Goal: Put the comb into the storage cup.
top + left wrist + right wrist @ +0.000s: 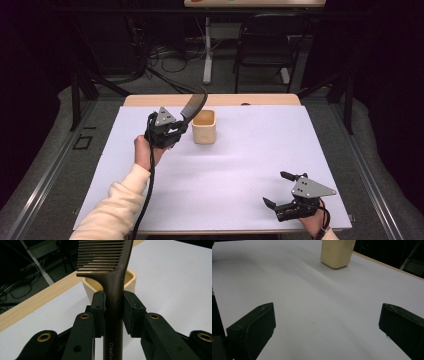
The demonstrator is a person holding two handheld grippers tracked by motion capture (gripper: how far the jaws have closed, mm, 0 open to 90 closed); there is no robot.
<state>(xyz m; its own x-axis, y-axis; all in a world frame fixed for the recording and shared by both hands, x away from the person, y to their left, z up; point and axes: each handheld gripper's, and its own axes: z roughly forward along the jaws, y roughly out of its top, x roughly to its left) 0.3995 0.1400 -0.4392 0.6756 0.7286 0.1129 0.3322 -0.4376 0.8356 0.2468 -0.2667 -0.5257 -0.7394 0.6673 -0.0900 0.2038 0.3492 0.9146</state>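
Note:
A dark brown comb is held up off the table, teeth end pointing up and away, with my left gripper shut on its handle. In the left gripper view the comb rises between the jaws, my left gripper clamping it. Just right of the comb stands a cream square cup, open at the top; the cup sits behind the comb there. My right gripper rests low at the table's near right, open and empty. The cup stands far ahead of my right gripper.
A white sheet covers most of the wooden table. Beyond the far edge are a black chair, a white table leg and cables on the floor.

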